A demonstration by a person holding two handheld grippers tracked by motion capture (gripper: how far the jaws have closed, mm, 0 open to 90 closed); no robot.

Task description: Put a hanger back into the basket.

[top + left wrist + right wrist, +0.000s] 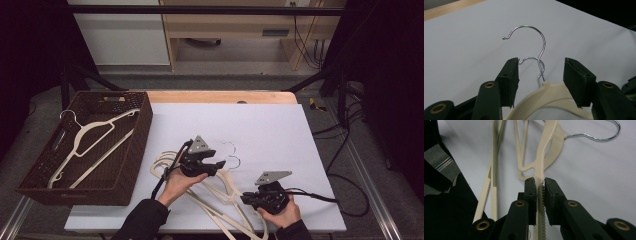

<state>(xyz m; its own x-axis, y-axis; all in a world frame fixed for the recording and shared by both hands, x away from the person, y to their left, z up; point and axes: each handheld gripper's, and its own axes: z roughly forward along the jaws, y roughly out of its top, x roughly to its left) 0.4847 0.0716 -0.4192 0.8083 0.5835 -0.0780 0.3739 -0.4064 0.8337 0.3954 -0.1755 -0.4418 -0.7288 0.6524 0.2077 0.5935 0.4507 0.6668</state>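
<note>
Several cream plastic hangers [226,199] with wire hooks lie tangled on the white sheet [280,130]. My left gripper [218,165] [541,67] stands open, one jaw on each side of the top hanger's neck [549,91] and the base of its metal hook [541,50]; the pads are clear of both. A second hook [531,58] lies just beneath. My right gripper [245,199] [540,182] is shut on a thin arm of a hanger [544,150], lower right in the pile. That hanger's hook [599,138] points away to the right.
A dark woven basket [145,125] sits at the table's left with one cream hanger [95,132] inside. More hanger arms [495,157] lie left of my right gripper. The wooden table edge [220,96] shows past the sheet. Cables trail off to the right.
</note>
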